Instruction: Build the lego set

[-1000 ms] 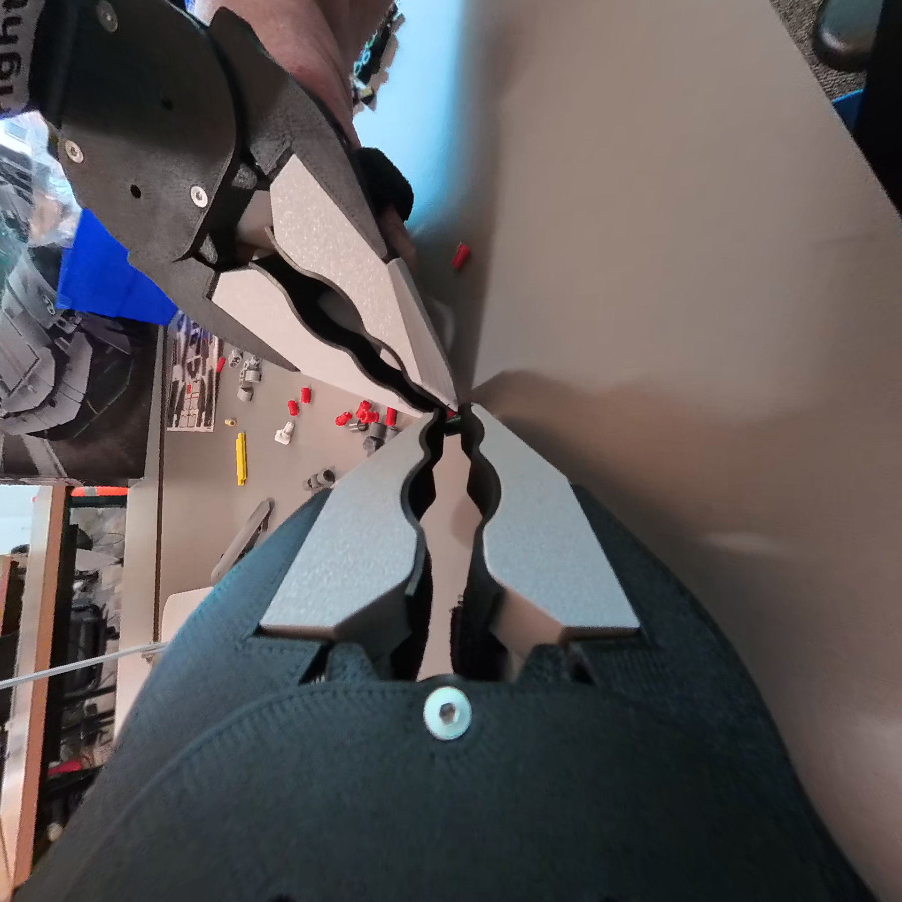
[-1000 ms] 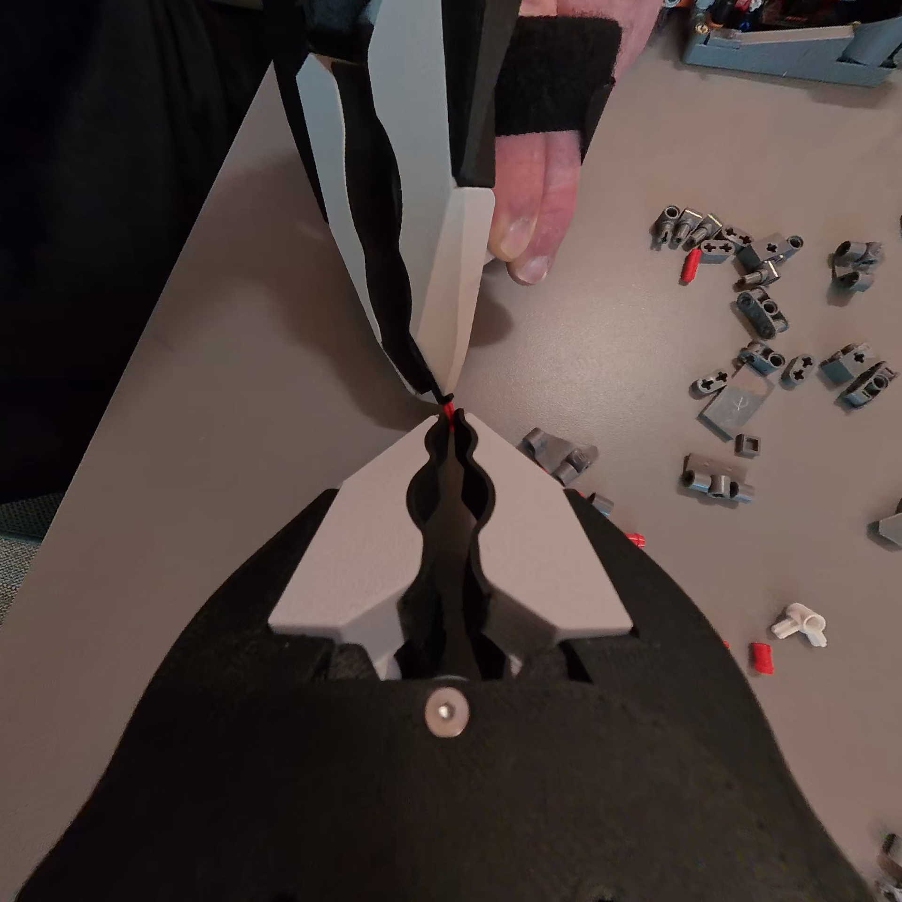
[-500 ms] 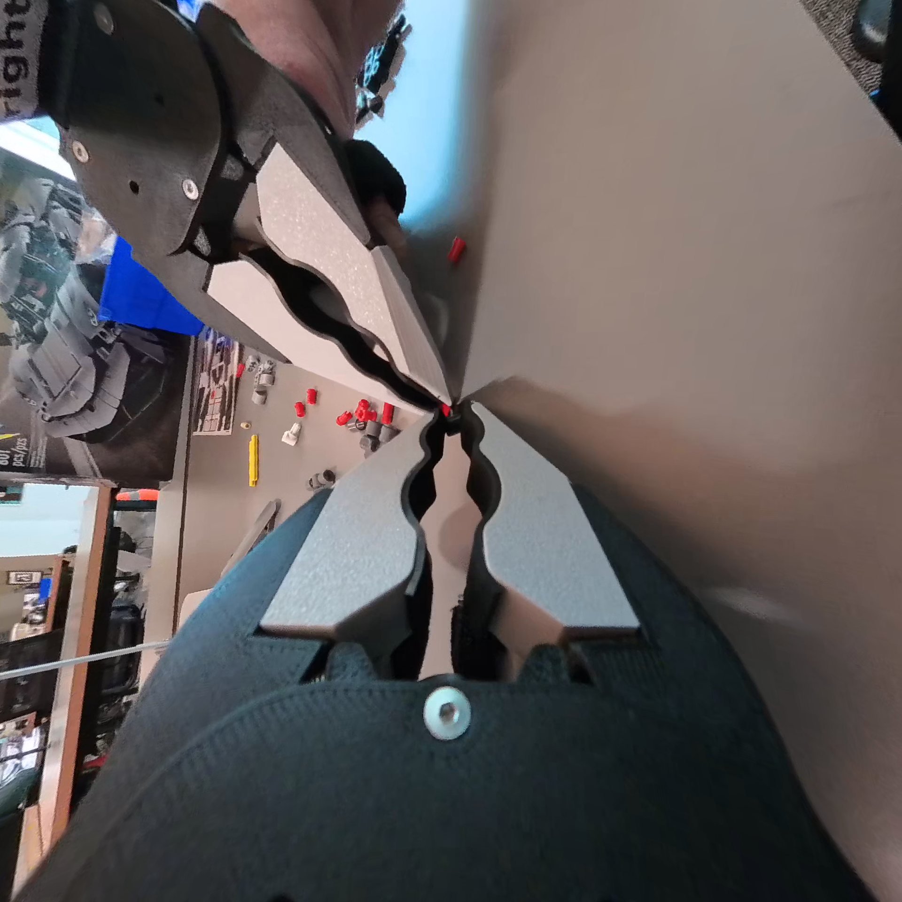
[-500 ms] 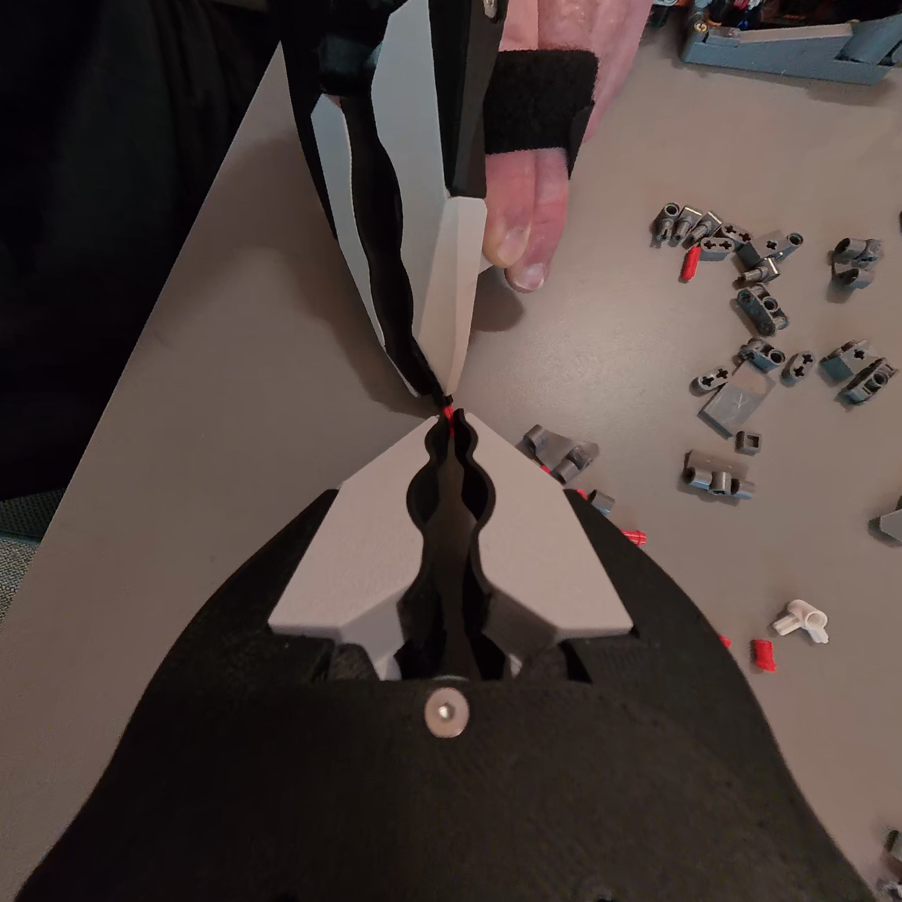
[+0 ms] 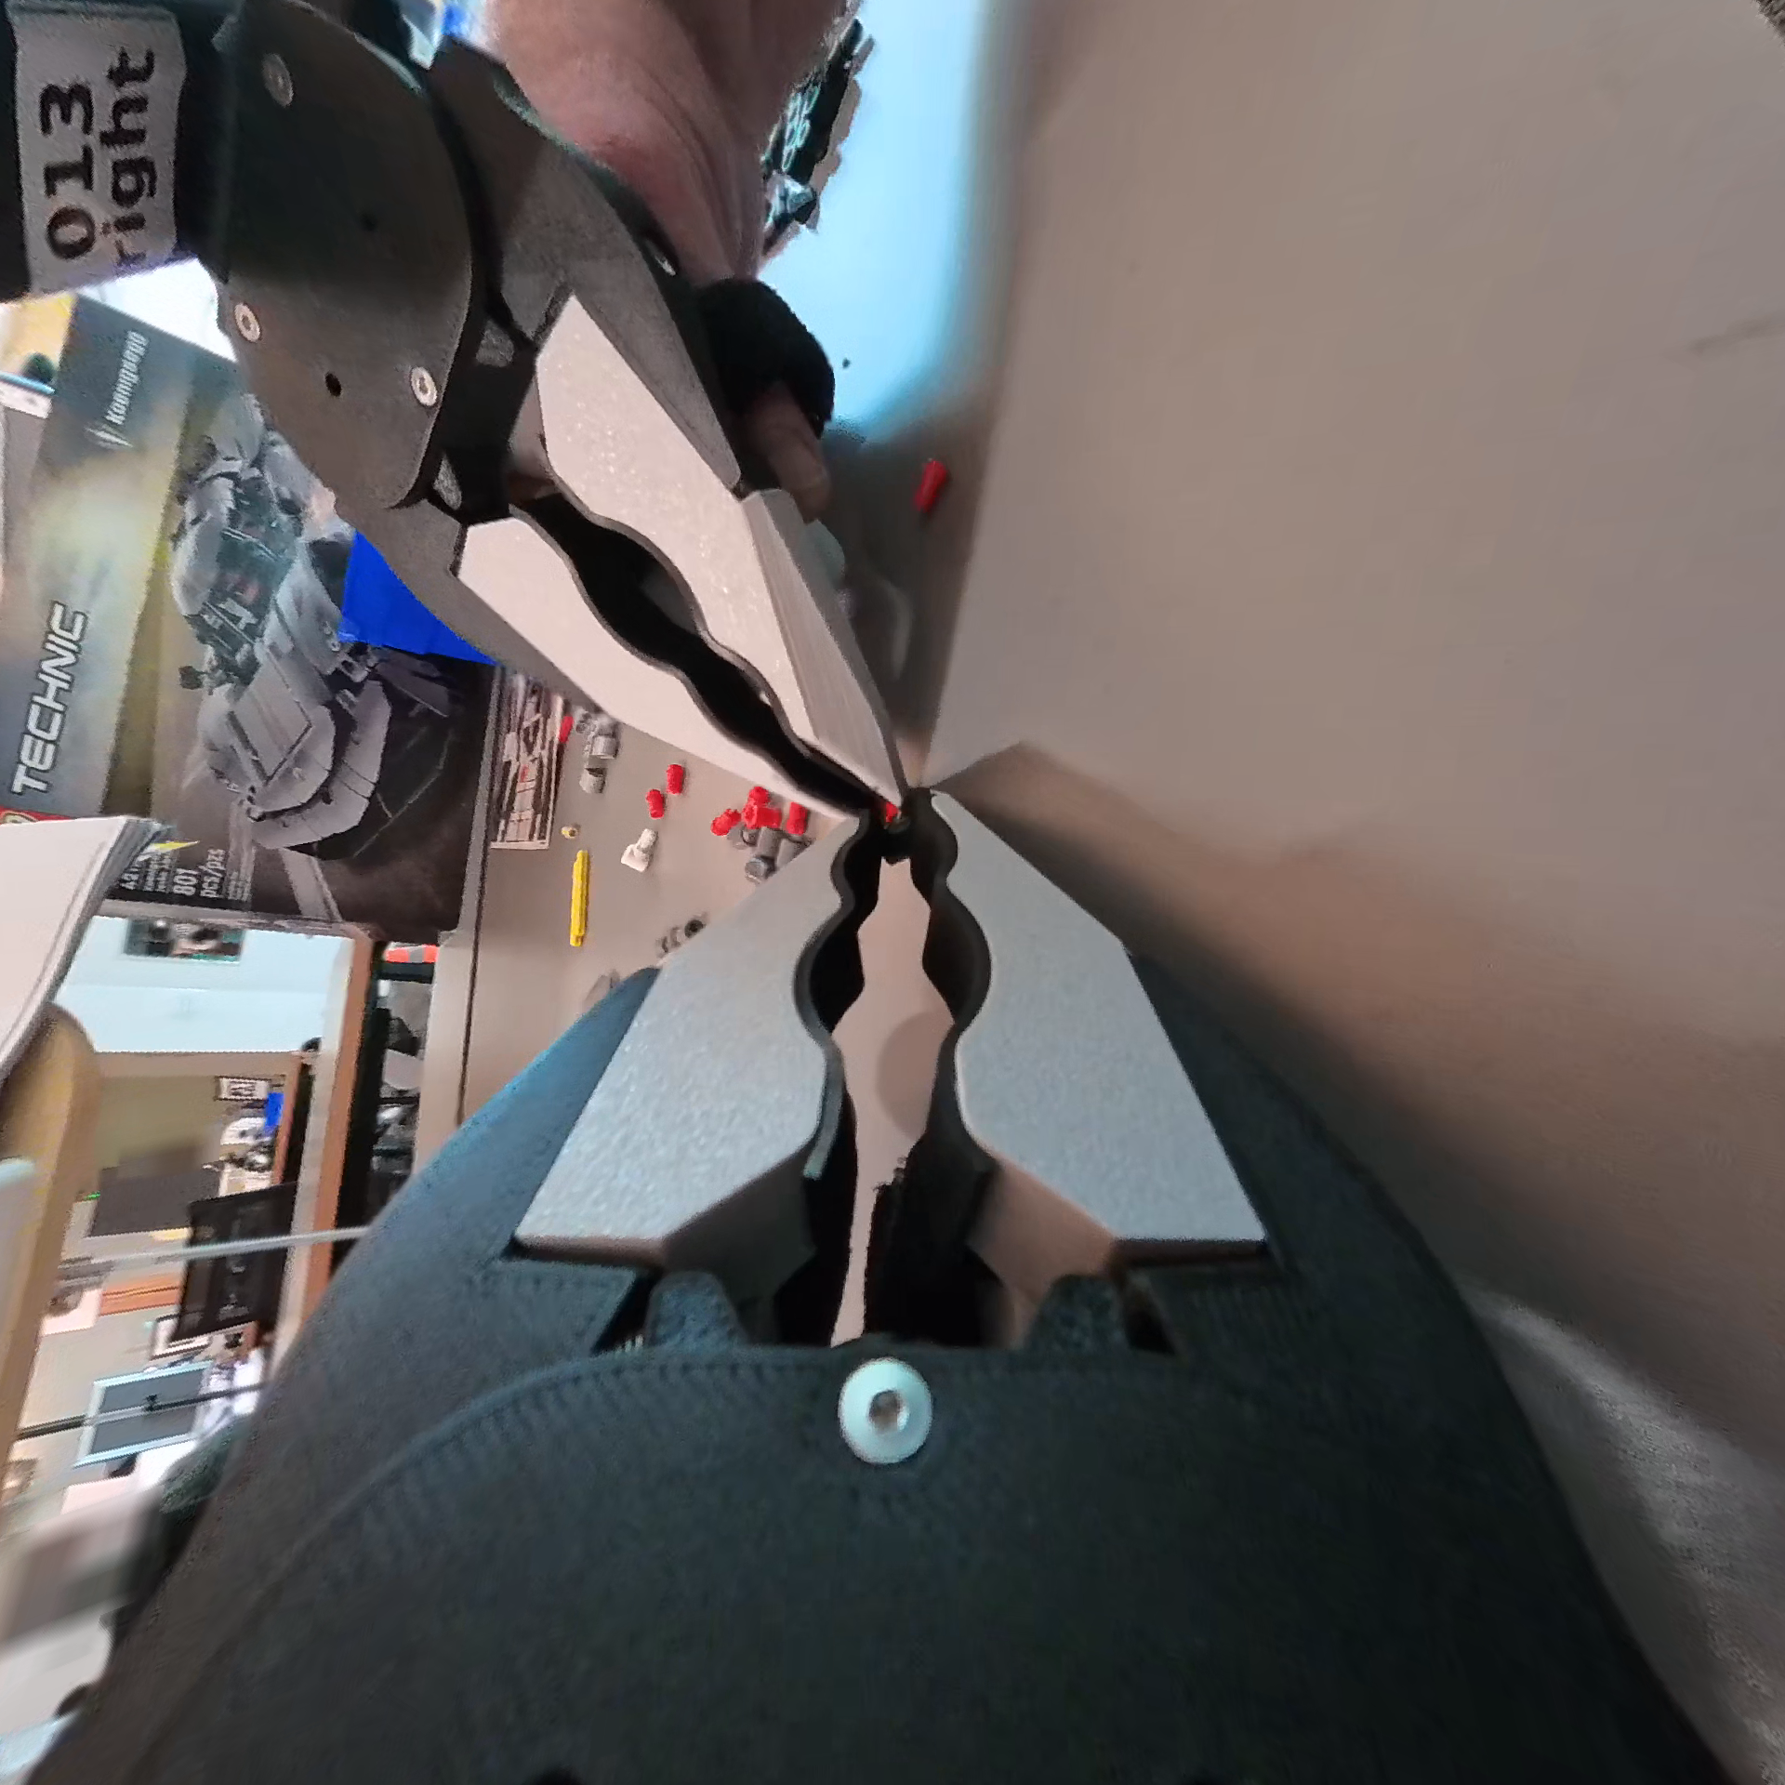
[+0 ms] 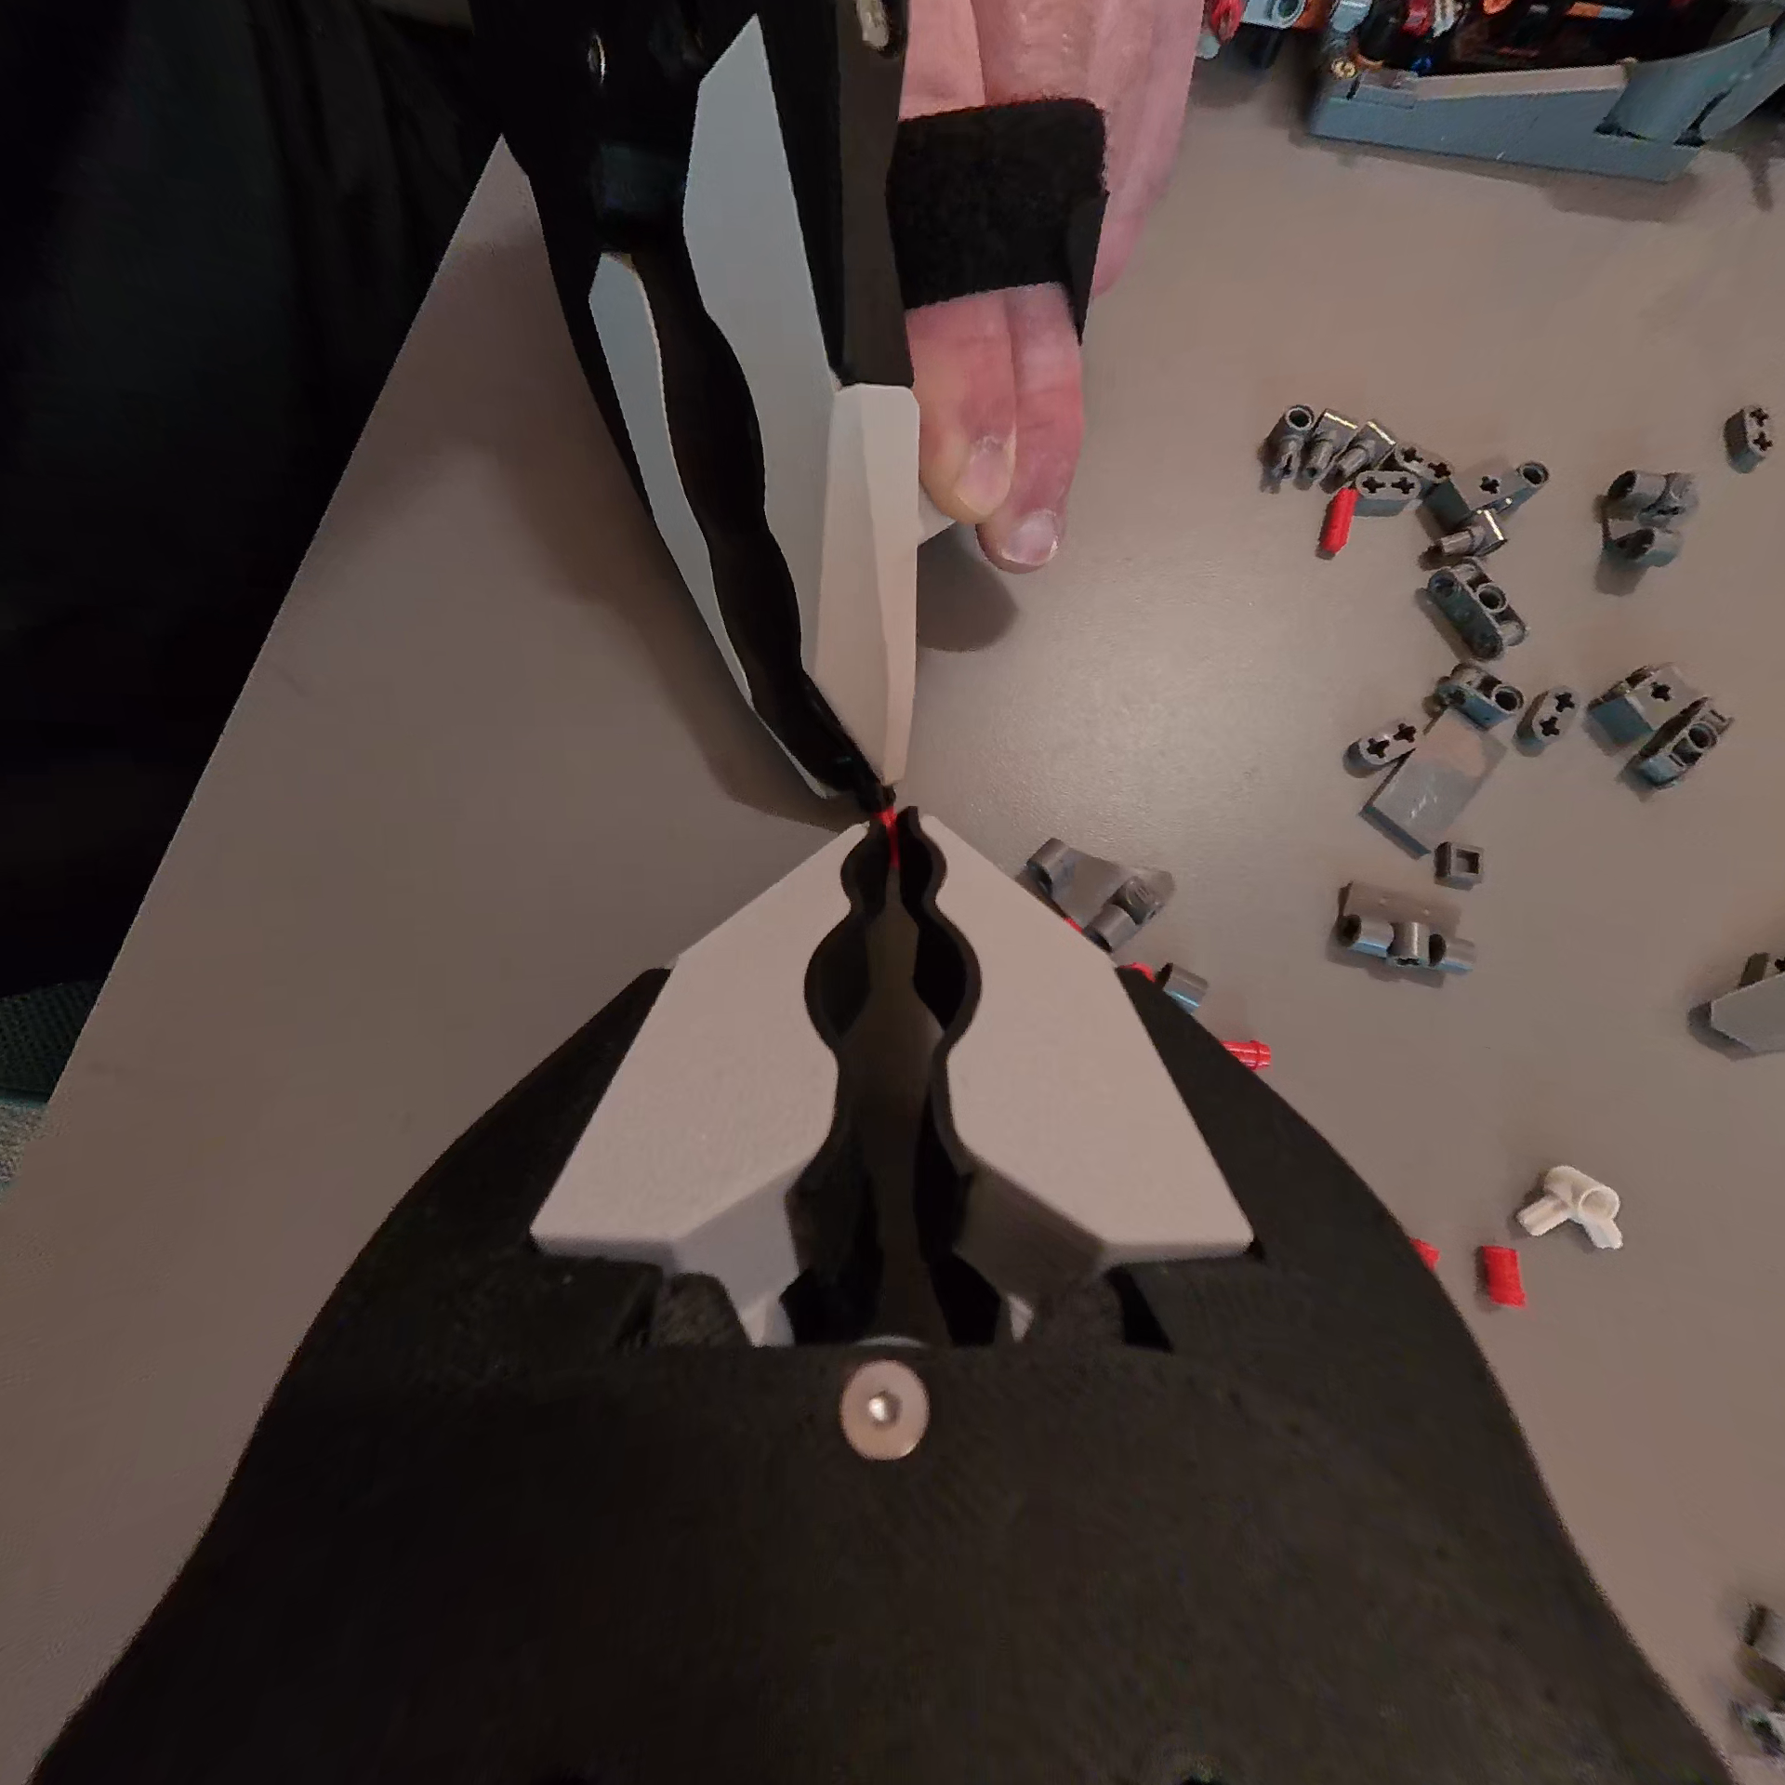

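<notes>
Tip to tip over the bench point(image 6: 541, 676): the right gripper point(image 6: 893, 838) and the left gripper point(image 5: 896, 821) meet nose to nose, just as they did a second ago. Little has changed at the tips since then; in the left wrist view the background has swung, so the printed box point(image 5: 193, 618) at the left now fills more of the frame, and in the right wrist view the left gripper and the hand point(image 6: 1005, 425) on it reach further down into the frame.

The right gripper's fingers are clamped together on a small red pin point(image 6: 892, 840), a thin red sliver showing between the black wavy pads. The left gripper's fingers are pinched on a small dark piece point(image 5: 893, 850) right against that red pin; its exact shape is too small to tell.

Both grippers have matte grey wedge-shaped fingers point(image 6: 734, 1043) with scalloped black liners, set in coarse, grainy black bodies. A black fabric strap point(image 6: 995, 203) wraps the hand's two fingers.

The bench is smooth, dull taupe. Scattered to the right lie grey plastic connectors point(image 6: 1449, 599) with cross and round holes, a flat grey slope tile point(image 6: 1430, 787), a white connector point(image 6: 1570, 1207) and a ribbed red pin point(image 6: 1499, 1275). A yellow rod point(image 5: 578, 893) lies far off.
</notes>
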{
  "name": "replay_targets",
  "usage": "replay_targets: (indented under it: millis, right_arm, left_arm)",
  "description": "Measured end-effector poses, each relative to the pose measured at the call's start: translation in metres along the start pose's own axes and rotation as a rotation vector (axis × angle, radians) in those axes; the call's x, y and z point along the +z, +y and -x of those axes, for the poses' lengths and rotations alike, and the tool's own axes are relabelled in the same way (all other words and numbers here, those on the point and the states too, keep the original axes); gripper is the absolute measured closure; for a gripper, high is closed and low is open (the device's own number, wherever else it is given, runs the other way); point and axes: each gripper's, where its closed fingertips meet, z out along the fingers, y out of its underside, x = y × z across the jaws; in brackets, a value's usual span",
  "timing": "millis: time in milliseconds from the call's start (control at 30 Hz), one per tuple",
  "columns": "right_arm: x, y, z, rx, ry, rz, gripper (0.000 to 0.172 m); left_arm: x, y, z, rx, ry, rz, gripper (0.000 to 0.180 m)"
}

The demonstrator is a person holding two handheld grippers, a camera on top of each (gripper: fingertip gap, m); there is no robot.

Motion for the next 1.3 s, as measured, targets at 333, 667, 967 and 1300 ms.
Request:
replay_targets:
  millis: [333,667,967,1300]
  right_arm:
    - [0.0,-0.006,0.001,0.02,-0.01,-0.048,0.172]
    - [-0.016,-0.012,-0.005,0.017,0.025,-0.079,0.172]
    - [-0.021,0.006,-0.014,0.009,0.072,0.012,0.165]
    - [-0.019,0.018,-0.016,-0.042,0.105,0.097,0.157]
  left_arm:
    - [0.003,0.003,0.003,-0.022,0.017,-0.009,0.18]
    - [-0.011,0.003,0.022,-0.226,0.037,0.018,0.179]
    - [-0.03,0.013,0.005,-0.311,0.128,0.15,0.17]
    - [-0.032,0.027,-0.005,-0.336,0.199,0.254,0.162]
